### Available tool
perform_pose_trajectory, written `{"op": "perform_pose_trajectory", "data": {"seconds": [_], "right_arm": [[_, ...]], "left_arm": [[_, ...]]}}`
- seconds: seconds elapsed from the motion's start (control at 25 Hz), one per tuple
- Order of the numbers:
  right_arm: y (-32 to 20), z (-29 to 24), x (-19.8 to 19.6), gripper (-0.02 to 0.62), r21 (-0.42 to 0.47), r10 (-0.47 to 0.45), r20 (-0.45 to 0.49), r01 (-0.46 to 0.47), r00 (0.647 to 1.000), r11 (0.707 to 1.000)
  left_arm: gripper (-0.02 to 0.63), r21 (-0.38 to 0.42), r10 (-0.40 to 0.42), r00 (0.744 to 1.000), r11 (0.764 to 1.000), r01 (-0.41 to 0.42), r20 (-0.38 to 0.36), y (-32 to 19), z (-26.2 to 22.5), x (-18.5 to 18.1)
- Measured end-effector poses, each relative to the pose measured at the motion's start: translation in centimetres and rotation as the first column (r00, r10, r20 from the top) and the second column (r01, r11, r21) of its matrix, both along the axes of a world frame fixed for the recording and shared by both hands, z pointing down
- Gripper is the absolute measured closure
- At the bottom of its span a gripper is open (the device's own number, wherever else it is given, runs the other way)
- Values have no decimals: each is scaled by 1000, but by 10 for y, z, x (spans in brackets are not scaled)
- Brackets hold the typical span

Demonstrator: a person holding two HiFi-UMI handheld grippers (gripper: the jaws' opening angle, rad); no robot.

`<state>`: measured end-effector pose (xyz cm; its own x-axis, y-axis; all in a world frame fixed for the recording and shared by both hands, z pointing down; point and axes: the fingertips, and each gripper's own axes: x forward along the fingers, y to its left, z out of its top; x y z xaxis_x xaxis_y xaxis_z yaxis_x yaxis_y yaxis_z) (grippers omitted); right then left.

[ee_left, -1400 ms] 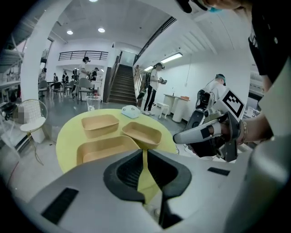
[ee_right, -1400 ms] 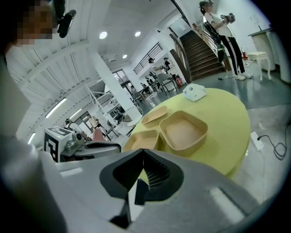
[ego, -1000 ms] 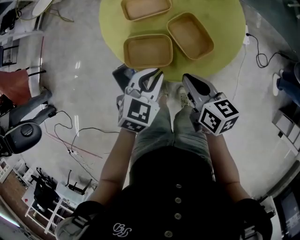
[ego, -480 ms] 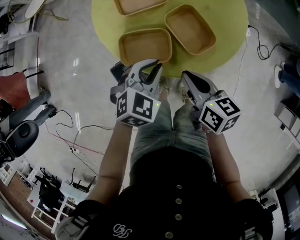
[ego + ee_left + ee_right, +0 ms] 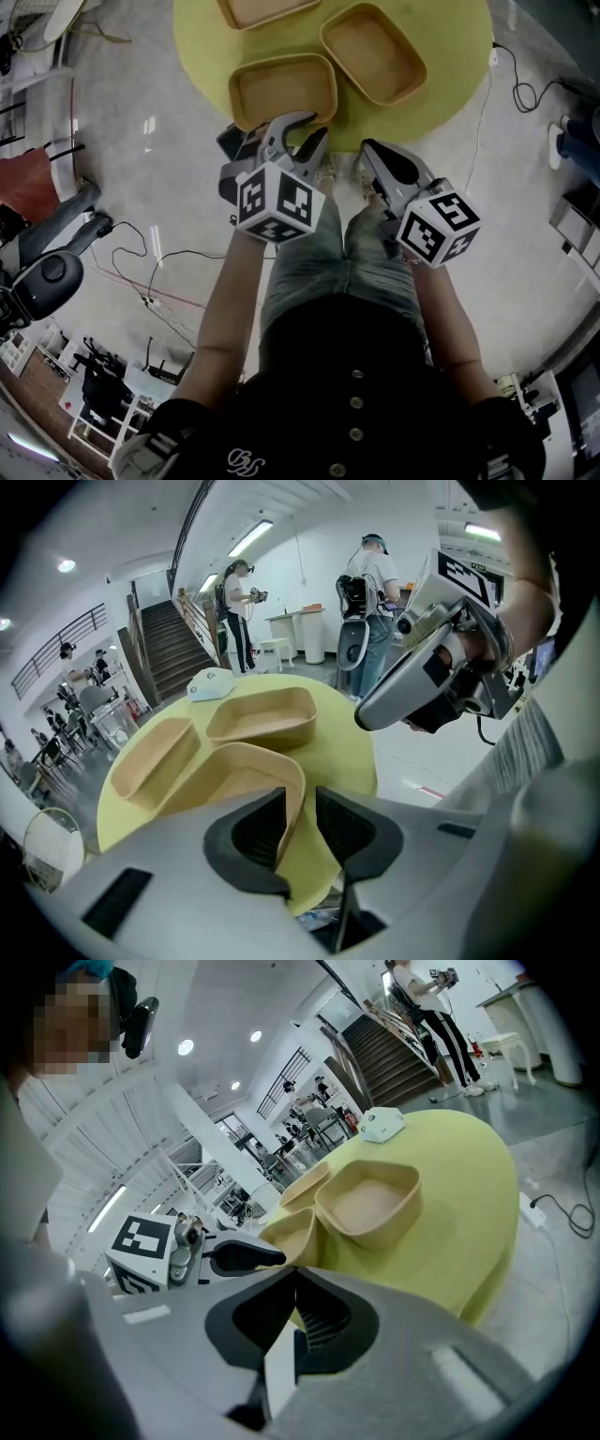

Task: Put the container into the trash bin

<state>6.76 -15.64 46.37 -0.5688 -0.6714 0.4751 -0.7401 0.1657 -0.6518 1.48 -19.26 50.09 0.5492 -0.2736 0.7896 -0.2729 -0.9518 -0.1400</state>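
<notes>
Three tan containers lie on a round yellow table [image 5: 450, 66]. The nearest container [image 5: 281, 89] sits by the table's near edge. My left gripper [image 5: 298, 136] is open at that edge. In the left gripper view the near container's [image 5: 225, 780] corner wall stands in the gap between the spread jaws of the left gripper [image 5: 300, 822], with space left on the right side. My right gripper [image 5: 366, 148] is shut and empty, held just short of the table beside the left one. In its own view the right gripper [image 5: 295, 1274] points at the second container [image 5: 370, 1199].
The third container [image 5: 253, 9] lies farther back. A white and teal object [image 5: 211, 682] rests at the table's far side. A dark object [image 5: 232, 141] sits on the floor under the table edge. Cables [image 5: 150, 281] cross the floor at left. People stand near a staircase [image 5: 173, 649].
My left gripper has moved forward to the near container, so its open jaws now straddle the rim. The right gripper has hardly moved.
</notes>
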Motion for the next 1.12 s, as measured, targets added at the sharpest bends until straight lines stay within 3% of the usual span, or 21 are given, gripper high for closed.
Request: {"op": "perform_pose_trajectory", "data": {"seconds": [0.2,0.48,0.88,1.12], "right_arm": [[-2,-4,-1,591,7,-9,6,9,1000,1000],[0,-9,0,591,25,-39,9,38,999,999],[11,-27,5,591,73,-112,10,111,994,991],[20,-49,5,591,134,-182,11,179,983,975]], "left_arm": [[544,-36,12,1000,999,-12,-8,4,0,5],[573,-11,-10,1000,1000,10,1,8,-5,10],[583,34,-149,989,988,149,-24,15,-29,5],[583,42,-291,951,954,297,-107,29,-54,-3]]}}
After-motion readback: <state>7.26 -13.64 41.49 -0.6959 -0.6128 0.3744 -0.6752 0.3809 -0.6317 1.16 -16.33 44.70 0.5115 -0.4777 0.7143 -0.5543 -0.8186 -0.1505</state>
